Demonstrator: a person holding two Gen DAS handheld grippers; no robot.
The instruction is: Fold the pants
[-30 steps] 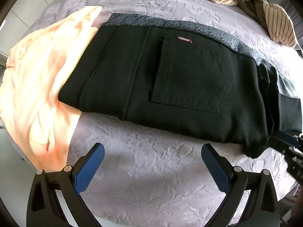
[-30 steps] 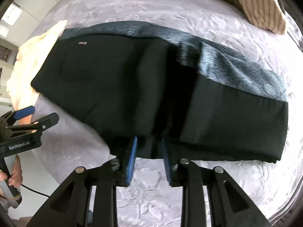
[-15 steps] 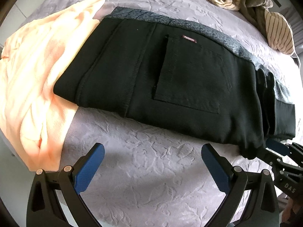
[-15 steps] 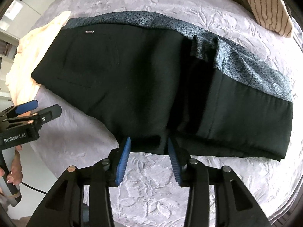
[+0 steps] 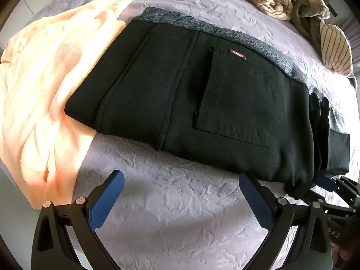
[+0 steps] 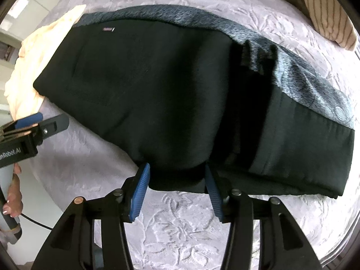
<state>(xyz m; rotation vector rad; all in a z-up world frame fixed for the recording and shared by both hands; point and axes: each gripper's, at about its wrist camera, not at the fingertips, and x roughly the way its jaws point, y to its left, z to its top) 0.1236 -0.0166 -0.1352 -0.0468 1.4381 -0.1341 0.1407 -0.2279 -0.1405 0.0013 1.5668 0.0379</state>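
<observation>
Black folded pants [image 5: 202, 103] with a grey patterned waistband and a red-tagged back pocket lie flat on the lilac embossed bedspread [image 5: 180, 213]. My left gripper [image 5: 181, 180] hangs wide open just in front of their near edge, with only bedspread between its blue pads. In the right wrist view, the right gripper [image 6: 176, 168] straddles a bunched near fold of the pants [image 6: 157, 90]. Its jaws are opening, and the cloth sits between the pads without being squeezed. The right gripper's fingertip [image 5: 324, 183] shows at the pants' right end.
A peach cloth [image 5: 45, 90] lies at the left, partly under the pants. Striped cream garments [image 5: 292, 2] are piled at the far right of the bed. The left gripper's body [image 6: 29, 128] and a hand [image 6: 13, 198] show at the left of the right wrist view.
The right gripper's jaws have spread wider around the pants' near fold. Both cameras have drawn closer to the pants. The left gripper has stayed wide open.
</observation>
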